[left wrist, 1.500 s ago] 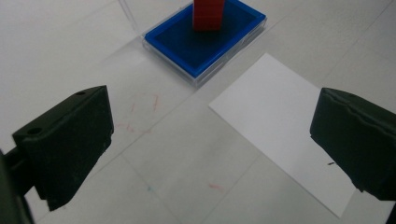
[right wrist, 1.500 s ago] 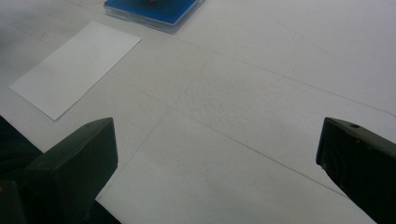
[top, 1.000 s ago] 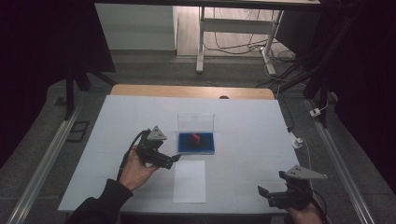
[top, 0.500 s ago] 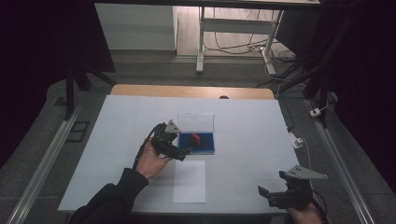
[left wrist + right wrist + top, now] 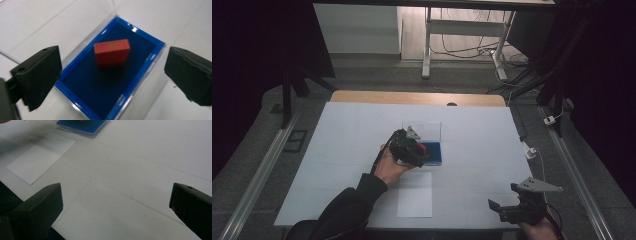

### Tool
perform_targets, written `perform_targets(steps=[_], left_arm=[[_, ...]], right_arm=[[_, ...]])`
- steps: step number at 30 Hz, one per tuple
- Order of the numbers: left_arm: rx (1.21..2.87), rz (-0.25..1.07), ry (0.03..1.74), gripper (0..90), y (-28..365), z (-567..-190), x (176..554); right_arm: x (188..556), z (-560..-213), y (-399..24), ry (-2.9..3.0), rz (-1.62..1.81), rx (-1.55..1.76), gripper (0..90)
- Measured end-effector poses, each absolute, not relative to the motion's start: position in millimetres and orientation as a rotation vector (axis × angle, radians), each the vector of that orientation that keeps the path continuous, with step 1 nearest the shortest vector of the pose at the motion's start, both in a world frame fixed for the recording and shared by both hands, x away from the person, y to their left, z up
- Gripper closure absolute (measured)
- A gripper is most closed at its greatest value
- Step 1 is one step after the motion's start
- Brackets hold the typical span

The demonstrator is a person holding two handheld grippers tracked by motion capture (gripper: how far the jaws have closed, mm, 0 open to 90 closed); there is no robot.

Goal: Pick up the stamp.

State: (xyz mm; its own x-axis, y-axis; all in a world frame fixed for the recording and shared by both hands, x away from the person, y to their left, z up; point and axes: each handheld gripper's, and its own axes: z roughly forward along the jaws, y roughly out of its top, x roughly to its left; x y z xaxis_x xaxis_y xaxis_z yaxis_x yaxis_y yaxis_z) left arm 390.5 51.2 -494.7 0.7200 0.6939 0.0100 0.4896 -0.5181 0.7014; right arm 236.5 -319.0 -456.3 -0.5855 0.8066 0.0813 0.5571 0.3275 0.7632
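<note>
The left gripper (image 5: 112, 82) is hanging over the blue tray (image 5: 75, 72), with its jaws standing wide apart and holding nothing. The red block (image 5: 112, 52) is standing on the dark pad of the tray, between the two fingers (image 5: 37, 75) and a little beyond them. I am judging that a grasp is coming. The block is looking tilted, so a closing finger could be pushing it over, or could be catching the tray rim and dragging the tray. The right gripper (image 5: 115, 220) is resting wide apart over the bare table (image 5: 140, 170), well apart from the white paper (image 5: 40, 160).
</note>
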Motion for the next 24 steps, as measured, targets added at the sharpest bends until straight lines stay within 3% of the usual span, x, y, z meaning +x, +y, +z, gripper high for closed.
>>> perform_targets(steps=[2, 11, 14, 22, 24], left_arm=[[2.230, 0.382, 0.902, 3.4, 49.1, -496.0, 393.1], [2.269, 0.365, 0.910, 28.4, 42.5, -501.2, 401.5], [2.260, 0.338, 0.918, 32.4, 44.0, -500.8, 402.8], [2.244, 0.295, 0.929, 56.4, 46.1, -500.0, 403.8], [2.244, 0.303, 0.936, 57.5, 46.0, -499.7, 403.4]], right_arm=[[236.5, -456.4, -318.9, 2.285, 1.122, 1.219, 0.0], [236.7, -456.5, -318.4, 2.292, 1.116, 1.214, 0.0], [236.6, -456.5, -318.5, 2.292, 1.116, 1.215, 0.0], [236.6, -456.6, -317.7, 2.299, 1.107, 1.211, 0.0], [236.6, -456.7, -317.6, 2.300, 1.109, 1.211, 0.0]])
